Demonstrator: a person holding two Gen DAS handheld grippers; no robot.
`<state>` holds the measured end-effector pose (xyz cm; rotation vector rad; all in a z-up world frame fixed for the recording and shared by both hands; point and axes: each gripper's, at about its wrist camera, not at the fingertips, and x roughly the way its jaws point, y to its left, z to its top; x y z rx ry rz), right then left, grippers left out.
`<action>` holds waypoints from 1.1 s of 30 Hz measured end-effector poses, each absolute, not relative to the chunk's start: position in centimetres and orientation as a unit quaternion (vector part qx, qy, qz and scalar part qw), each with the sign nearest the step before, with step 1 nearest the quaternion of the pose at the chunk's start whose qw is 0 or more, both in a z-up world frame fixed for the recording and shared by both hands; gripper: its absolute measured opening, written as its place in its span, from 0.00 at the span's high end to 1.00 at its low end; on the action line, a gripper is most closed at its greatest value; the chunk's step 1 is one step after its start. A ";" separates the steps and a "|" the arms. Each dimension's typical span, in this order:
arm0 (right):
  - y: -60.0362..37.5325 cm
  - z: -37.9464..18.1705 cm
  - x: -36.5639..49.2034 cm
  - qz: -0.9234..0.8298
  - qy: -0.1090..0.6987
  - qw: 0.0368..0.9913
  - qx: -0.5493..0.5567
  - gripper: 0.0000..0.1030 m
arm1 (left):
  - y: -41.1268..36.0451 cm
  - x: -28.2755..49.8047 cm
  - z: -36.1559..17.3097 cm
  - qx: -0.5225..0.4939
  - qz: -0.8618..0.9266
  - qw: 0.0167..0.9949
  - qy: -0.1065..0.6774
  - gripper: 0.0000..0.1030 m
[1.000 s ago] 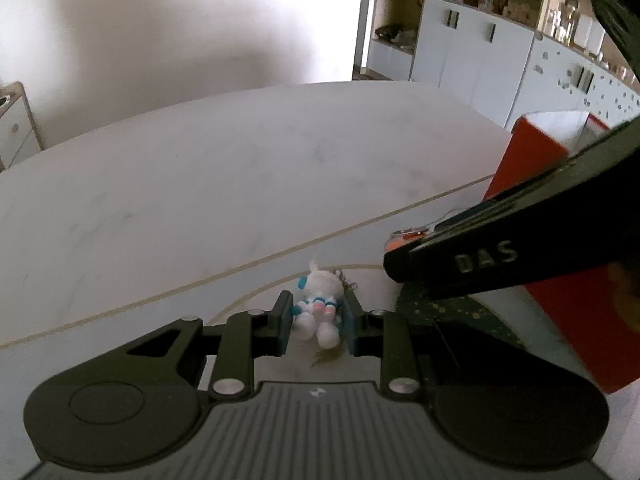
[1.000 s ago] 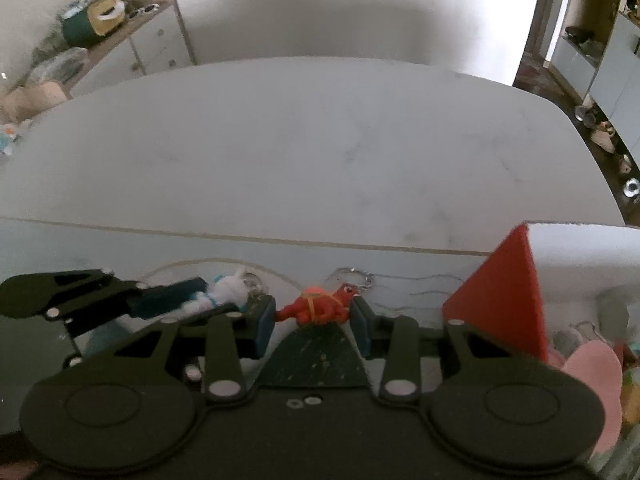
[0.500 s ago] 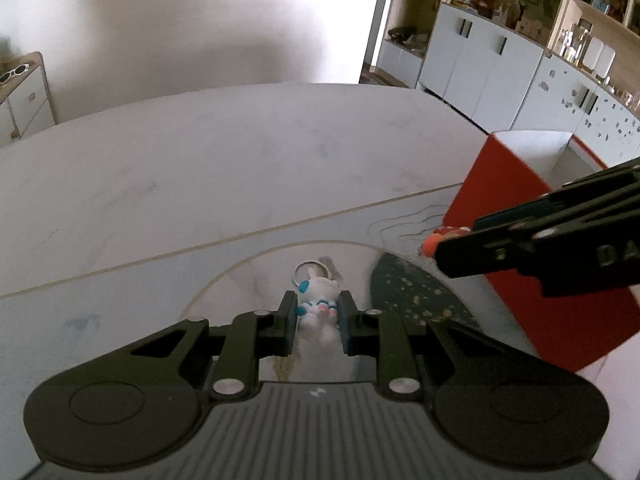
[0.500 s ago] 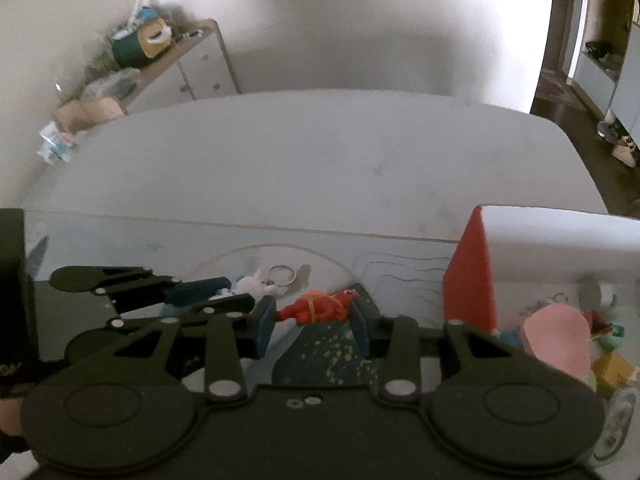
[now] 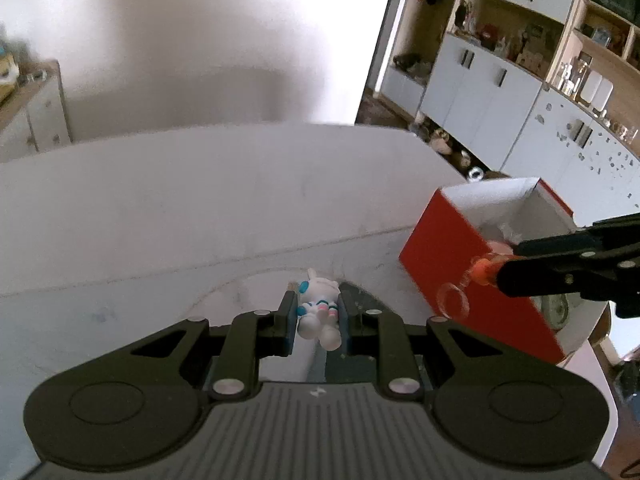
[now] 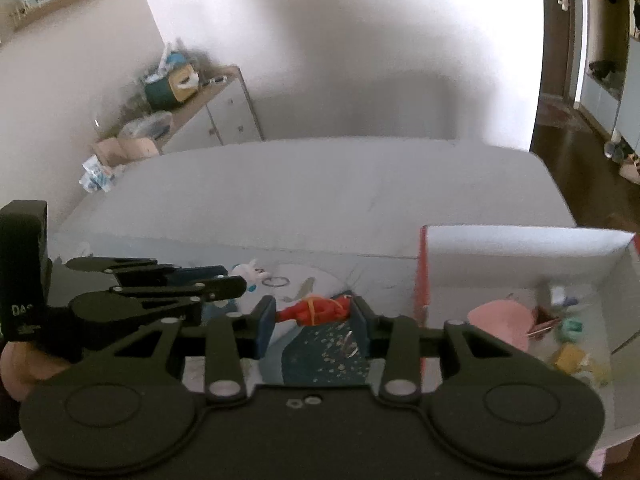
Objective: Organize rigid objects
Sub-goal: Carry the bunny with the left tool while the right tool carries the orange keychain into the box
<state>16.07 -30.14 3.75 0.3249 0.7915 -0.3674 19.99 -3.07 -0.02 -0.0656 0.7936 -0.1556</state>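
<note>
The left gripper (image 5: 319, 318) was clamped on a small white rabbit figure (image 5: 320, 312) with blue and pink marks, held clear above the pale table (image 5: 200, 208). The right gripper (image 6: 314, 316) was closed around a red-orange figure (image 6: 316, 310), its key ring (image 5: 453, 301) dangling beside the red box (image 5: 448, 248). The box stood open at the table's right end, with a pink item (image 6: 500, 320) and other small things inside.

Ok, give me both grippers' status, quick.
Left gripper: shut on the white bunny keychain.
Right gripper: shut on the red lobster keychain.
</note>
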 end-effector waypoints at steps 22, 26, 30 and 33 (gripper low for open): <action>-39.0 6.7 4.9 -0.196 0.332 0.909 0.158 0.62 | -17.5 21.4 6.4 -0.016 -0.112 0.927 0.357 0.80; -41.0 6.0 3.7 -0.204 0.337 0.905 0.162 0.62 | -20.8 22.4 6.2 -0.008 -0.122 0.925 0.361 0.80; -42.6 4.8 2.5 -0.211 0.348 0.898 0.167 0.62 | -23.7 23.4 5.0 -0.002 -0.132 0.917 0.375 0.80; -43.5 3.8 2.1 -0.214 0.357 0.893 0.170 0.62 | -25.7 23.9 3.6 0.006 -0.139 0.909 0.392 0.80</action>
